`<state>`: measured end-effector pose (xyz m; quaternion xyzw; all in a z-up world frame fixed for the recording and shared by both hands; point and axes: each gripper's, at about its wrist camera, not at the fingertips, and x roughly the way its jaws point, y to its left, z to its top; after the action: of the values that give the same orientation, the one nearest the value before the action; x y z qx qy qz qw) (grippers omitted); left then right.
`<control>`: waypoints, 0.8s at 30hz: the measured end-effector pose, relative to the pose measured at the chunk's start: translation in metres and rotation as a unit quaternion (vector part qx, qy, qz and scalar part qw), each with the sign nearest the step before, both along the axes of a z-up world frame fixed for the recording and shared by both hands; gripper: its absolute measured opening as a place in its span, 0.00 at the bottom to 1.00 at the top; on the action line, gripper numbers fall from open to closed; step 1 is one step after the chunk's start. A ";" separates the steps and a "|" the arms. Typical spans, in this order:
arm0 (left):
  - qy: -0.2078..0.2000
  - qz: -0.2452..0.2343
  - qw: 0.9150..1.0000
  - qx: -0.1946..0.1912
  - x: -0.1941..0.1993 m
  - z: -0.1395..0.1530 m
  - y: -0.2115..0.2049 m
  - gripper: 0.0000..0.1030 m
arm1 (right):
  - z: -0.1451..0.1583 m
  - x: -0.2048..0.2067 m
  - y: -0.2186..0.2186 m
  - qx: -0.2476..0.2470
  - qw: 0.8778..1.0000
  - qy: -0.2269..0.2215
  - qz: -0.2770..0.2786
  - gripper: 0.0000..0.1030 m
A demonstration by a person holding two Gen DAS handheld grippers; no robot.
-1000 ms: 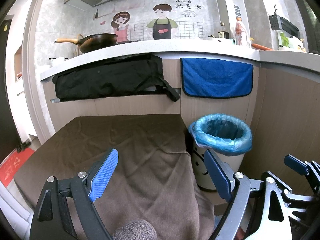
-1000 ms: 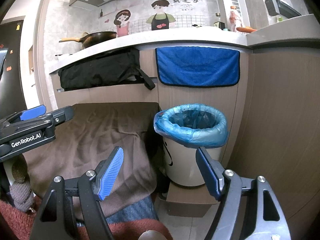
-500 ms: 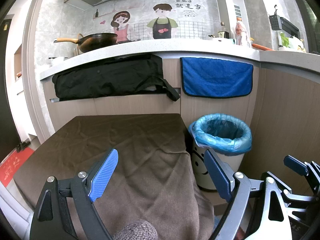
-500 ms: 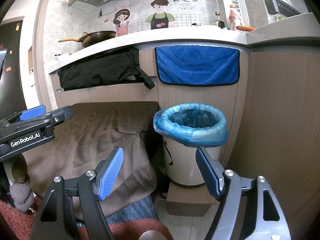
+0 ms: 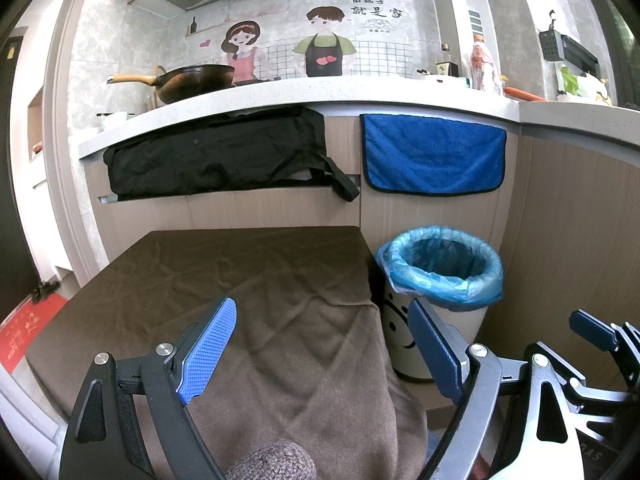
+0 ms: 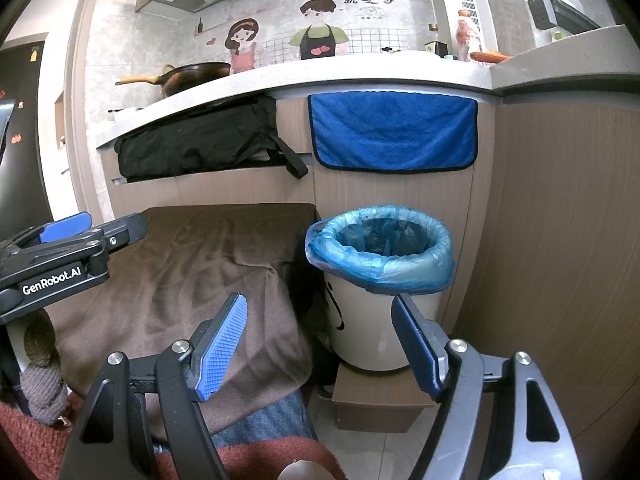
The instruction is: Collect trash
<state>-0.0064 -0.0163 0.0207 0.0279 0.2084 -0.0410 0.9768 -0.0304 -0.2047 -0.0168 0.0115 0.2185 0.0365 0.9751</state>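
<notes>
Trash bin (image 6: 380,280), blue-lined and open-mouthed to take litter, on the floor just beside the brown-draped table (image 5: 240,280). No trash visible on it. Left gripper (image 5: 324,344) and right gripper (image 6: 320,344) with jaws wide, empty. "GenRobot.AI" readable on the left.

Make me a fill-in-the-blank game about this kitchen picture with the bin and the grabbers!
1. The trash bin is lined with a ____ plastic bag.
2. The table beside the bin is covered by a ____ cloth.
3. Both the left gripper and the right gripper have their jaws ____.
4. On the counter sits a dark ____ with a wooden handle.

Missing words: blue; brown; open; wok
</notes>
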 end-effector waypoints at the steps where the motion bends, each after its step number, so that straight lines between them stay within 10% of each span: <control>1: 0.000 0.000 1.000 0.000 0.000 0.000 0.000 0.85 | 0.000 -0.001 0.000 0.000 1.000 0.000 -0.001 0.70; 24: 0.001 0.000 1.000 0.000 0.000 0.000 -0.001 0.85 | 0.001 -0.003 0.000 0.004 1.000 0.001 -0.006 0.70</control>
<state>-0.0059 -0.0171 0.0207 0.0274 0.2092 -0.0408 0.9766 -0.0331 -0.2049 -0.0157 0.0165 0.2196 0.0311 0.9750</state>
